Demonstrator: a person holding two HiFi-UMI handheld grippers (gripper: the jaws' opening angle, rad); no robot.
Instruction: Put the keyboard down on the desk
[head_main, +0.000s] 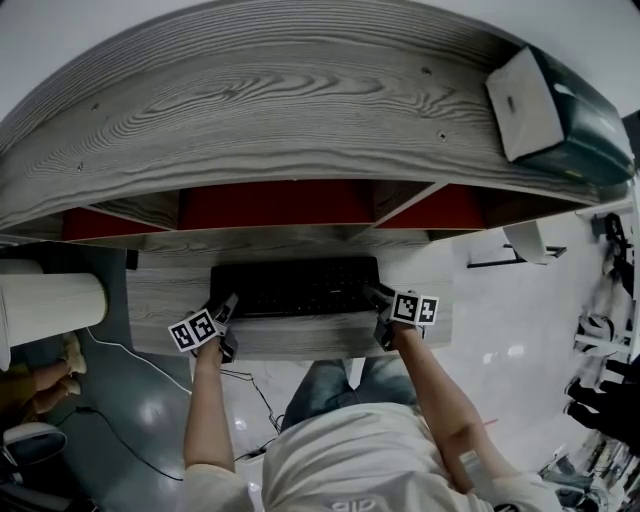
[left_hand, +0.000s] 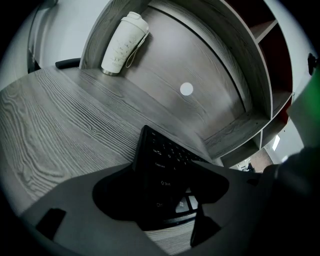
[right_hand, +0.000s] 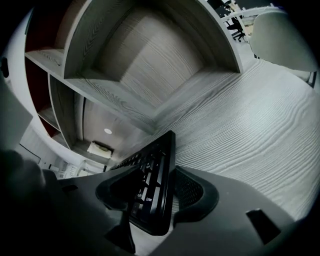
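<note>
A black keyboard (head_main: 295, 287) hangs low over the grey wood-grain desk (head_main: 160, 300), held level by both ends. My left gripper (head_main: 228, 305) is shut on its left end; in the left gripper view the jaws close round the corner keys of the keyboard (left_hand: 162, 165), by the left gripper (left_hand: 165, 192). At the other end my right gripper (head_main: 375, 295) is shut as well, and the keyboard (right_hand: 157, 165) shows edge-on between the jaws of the right gripper (right_hand: 150, 200). Whether the keyboard touches the desk (right_hand: 260, 130) I cannot tell.
A grey shelf unit with red back panels (head_main: 280, 205) overhangs the back of the desk. A white tumbler (left_hand: 124, 42) stands at the desk's far left corner. A white box (head_main: 525, 100) lies on the shelf top. A white cylinder (head_main: 50, 305) sits left of the desk.
</note>
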